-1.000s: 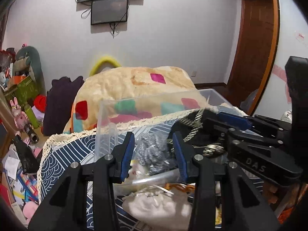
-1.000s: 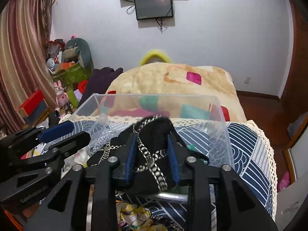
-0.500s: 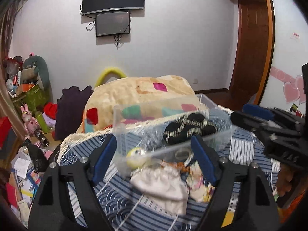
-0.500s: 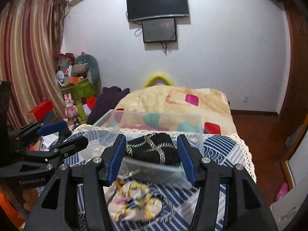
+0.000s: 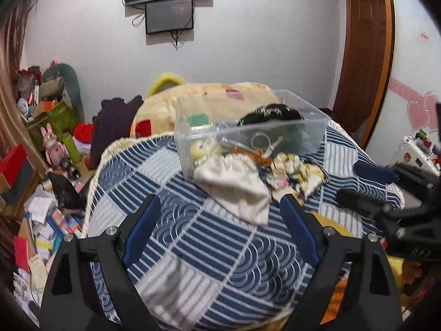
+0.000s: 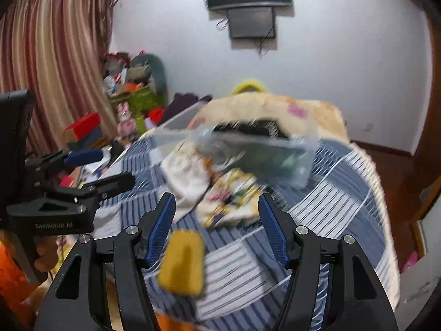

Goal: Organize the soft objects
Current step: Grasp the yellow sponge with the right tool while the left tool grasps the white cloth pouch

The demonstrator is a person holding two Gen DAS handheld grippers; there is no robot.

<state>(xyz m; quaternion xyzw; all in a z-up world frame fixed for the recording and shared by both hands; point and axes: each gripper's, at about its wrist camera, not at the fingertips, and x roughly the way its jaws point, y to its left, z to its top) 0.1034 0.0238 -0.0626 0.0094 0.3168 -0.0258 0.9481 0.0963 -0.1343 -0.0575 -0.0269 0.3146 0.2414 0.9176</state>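
A clear plastic bin (image 5: 311, 121) stands on the blue patterned cloth, with a black and white knitted piece (image 5: 271, 113) on top of its contents. A white cloth pouch (image 5: 234, 182) and a yellow floral cloth (image 5: 296, 173) lie in front of it. My left gripper (image 5: 220, 223) is open and empty, back from the pouch. My right gripper (image 6: 216, 220) is open and empty above a yellow pouch (image 6: 183, 262). The bin (image 6: 303, 151), white pouch (image 6: 187, 176) and floral cloth (image 6: 228, 201) show blurred in the right wrist view.
The cloth-covered table (image 5: 193, 248) ends at a lace edge on the left. A blanket-covered mound (image 5: 220, 96) sits behind the bin. Toys, boxes and papers (image 5: 49, 143) crowd the floor at left. A wooden door (image 5: 363, 41) is at right.
The right gripper let go of the black knitted piece into the bin and opened. Both grippers opened wide and pulled back from the bin.
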